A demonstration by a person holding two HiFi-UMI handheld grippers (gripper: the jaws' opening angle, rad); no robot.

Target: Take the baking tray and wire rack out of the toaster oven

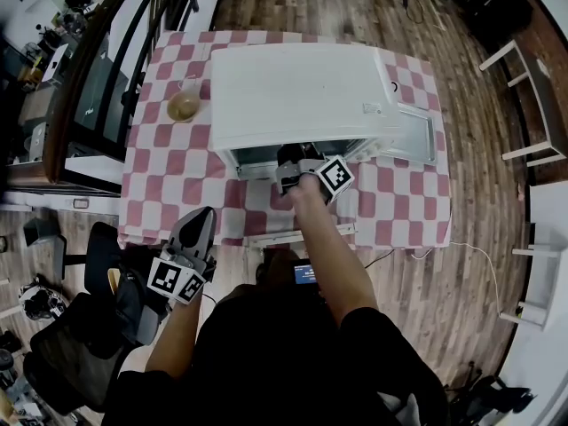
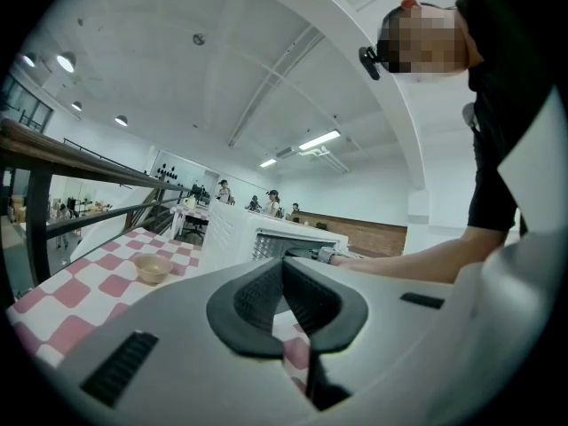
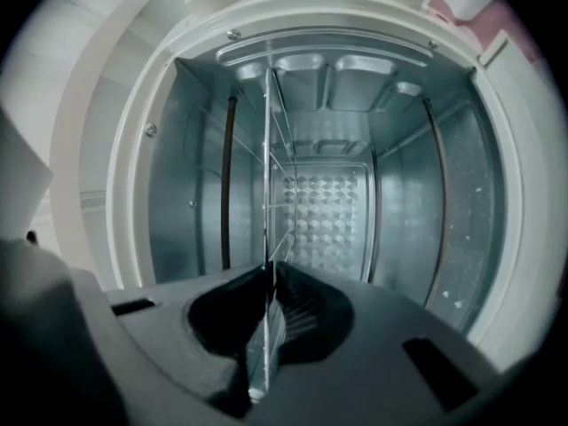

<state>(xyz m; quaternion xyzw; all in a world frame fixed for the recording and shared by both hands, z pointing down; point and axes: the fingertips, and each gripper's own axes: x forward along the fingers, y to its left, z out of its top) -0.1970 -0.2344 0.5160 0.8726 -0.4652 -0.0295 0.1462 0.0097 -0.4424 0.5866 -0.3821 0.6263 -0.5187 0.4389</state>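
Black pads (image 3: 306,313) of the right gripper (image 3: 269,272) are clenched on a thin metal edge that runs straight out from between the jaws into the toaster oven (image 3: 133,193). I judge it is the front of the wire rack (image 3: 269,149): it shows edge-on, bright and silver, with fine wires leaving it toward the back wall. The gripper is rolled on its side so that the flat rack fits the slot between the jaws, which is the grip needed for pulling it out. The rack sits inside the cavity, ahead of the jaws. A baking tray I cannot tell apart from the shiny walls. The left gripper (image 2: 284,260) waits away from the oven, jaws pressed together with nothing between them, probably kept free for the next item.
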